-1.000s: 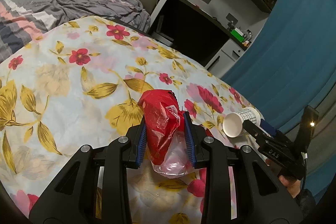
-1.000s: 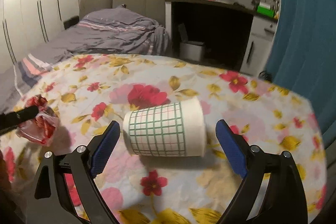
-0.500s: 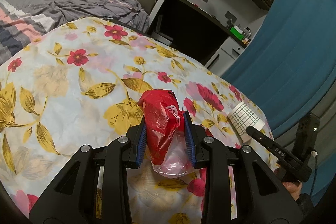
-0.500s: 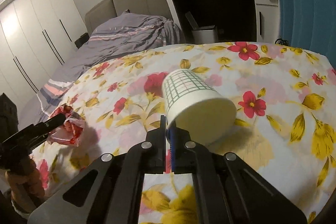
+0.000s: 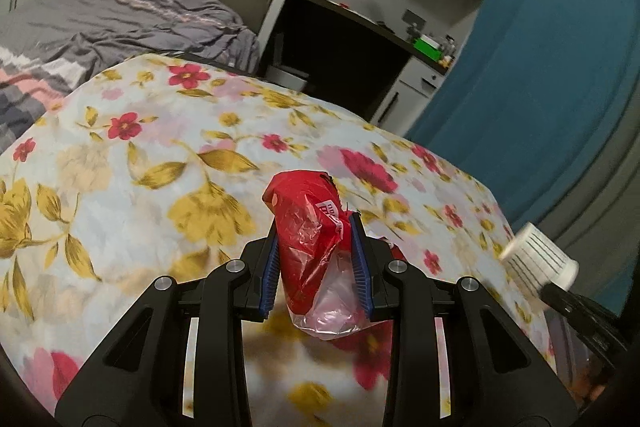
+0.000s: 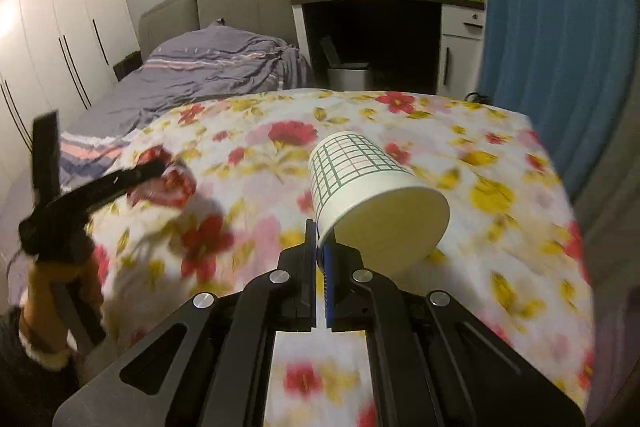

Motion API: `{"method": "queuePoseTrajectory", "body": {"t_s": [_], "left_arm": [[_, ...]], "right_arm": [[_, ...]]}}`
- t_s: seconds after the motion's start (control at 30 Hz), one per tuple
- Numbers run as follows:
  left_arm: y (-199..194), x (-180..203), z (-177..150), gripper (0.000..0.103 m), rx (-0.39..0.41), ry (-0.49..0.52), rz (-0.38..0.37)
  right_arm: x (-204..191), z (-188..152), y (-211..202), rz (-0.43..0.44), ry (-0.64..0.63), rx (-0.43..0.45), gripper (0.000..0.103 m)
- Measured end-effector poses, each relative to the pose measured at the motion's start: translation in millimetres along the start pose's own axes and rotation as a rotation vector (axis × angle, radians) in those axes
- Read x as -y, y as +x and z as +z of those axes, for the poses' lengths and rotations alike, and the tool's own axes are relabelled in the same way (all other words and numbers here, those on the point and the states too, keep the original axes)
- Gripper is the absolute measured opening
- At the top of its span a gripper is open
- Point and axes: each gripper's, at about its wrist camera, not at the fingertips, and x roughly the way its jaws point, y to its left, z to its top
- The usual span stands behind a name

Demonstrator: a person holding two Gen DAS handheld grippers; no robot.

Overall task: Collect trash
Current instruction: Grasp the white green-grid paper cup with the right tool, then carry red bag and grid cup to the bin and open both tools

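Left gripper (image 5: 316,259): blue pads pressed against both sides of a crumpled red plastic wrapper (image 5: 314,247), which is held clear above the floral bedspread (image 5: 132,163); its clear lower end hangs below the pads. Right gripper (image 6: 320,251): jaws pinched together on the rim wall of a white paper cup (image 6: 372,195) with a green grid print. The cup is lifted off the bedspread, tilted, its open mouth turned towards the near right. In the right wrist view, the left gripper and wrapper appear at the left, held by a hand (image 6: 60,291) in an orange sleeve. Far beyond the bedspread: a grey duvet (image 6: 208,67), a dark desk (image 6: 384,27) and, at right, a blue curtain (image 6: 552,27).
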Motion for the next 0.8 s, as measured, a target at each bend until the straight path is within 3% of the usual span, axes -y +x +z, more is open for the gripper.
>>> {"method": "queuePoseTrajectory", "body": {"t_s": [0.33, 0.8], "left_arm": [[-65, 70, -33, 0.03, -0.015, 0.12, -0.074], [-113, 199, -105, 0.03, -0.083, 0.288, -0.199]], "right_arm": [[13, -65, -110, -0.144, 0.0, 0.041, 0.003], [53, -127, -204, -0.273, 0.093, 0.118, 0.003]]}}
